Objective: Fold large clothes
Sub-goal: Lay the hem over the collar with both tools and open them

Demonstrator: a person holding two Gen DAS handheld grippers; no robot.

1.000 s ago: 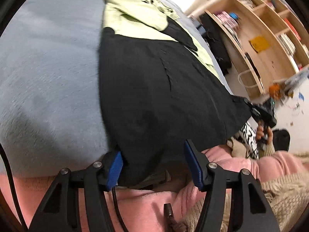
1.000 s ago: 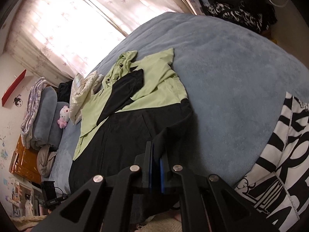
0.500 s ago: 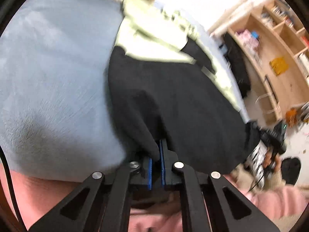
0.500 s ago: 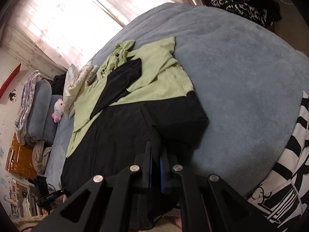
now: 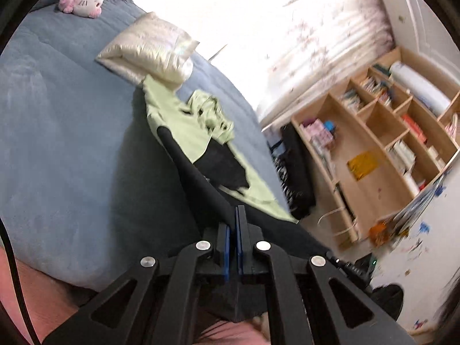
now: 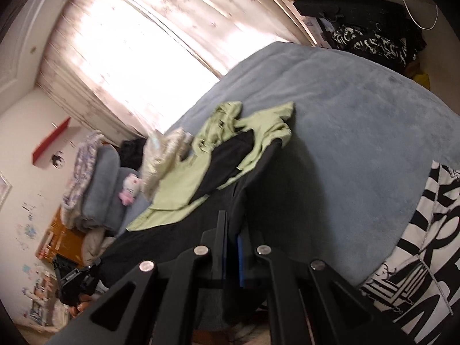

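A large black and light-green jacket (image 5: 187, 120) lies spread on the blue bed (image 5: 57, 143). Its black hem is lifted off the bed at the near end. My left gripper (image 5: 233, 230) is shut on one black hem corner, and the cloth runs taut from the pads up toward the green part. In the right wrist view the same jacket (image 6: 218, 169) stretches away from my right gripper (image 6: 231, 230), which is shut on the other black hem corner. The left gripper (image 6: 72, 281) shows at lower left there, held by a hand.
A shiny cream padded garment (image 5: 146, 51) lies beyond the jacket, and a pink plush toy (image 5: 82, 0) near the bed's head. Wooden shelves (image 5: 373, 149) stand to the right. A black-and-white printed cloth (image 6: 425, 253) hangs at the bed's near edge. Curtains (image 6: 138, 37) cover the window.
The left gripper went from open around the black hem to shut on it, then rose and tilted up. Both grippers lifted the hem off the bed, so the black cloth now hangs taut.
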